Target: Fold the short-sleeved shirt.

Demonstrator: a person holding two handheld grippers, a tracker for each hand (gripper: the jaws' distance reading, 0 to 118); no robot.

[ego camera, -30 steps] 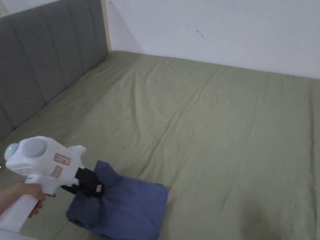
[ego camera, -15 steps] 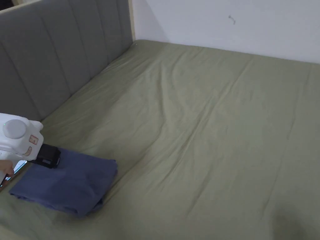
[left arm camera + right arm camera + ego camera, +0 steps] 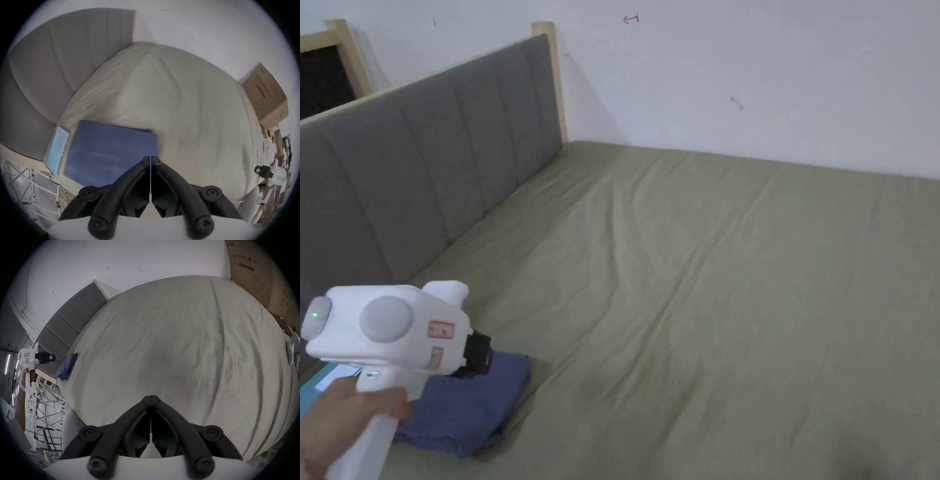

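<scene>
head view: the folded dark-blue cotton short-sleeved shirt [image 3: 464,409] lies near the olive-sheeted bed's [image 3: 706,281] corner; left gripper [image 3: 150,158] and right gripper [image 3: 151,398] hover empty, jaws together. folding looks finished; next, only withdrawing.

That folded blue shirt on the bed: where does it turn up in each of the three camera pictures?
Head view: the blue shirt lies at the lower left, just beyond the left hand-held gripper.
Left gripper view: lower left of centre, flat on the bed.
Right gripper view: small, at the far left, on the bed's edge.
Shared landmark: the grey headboard, close to the shirt in all three.
</scene>
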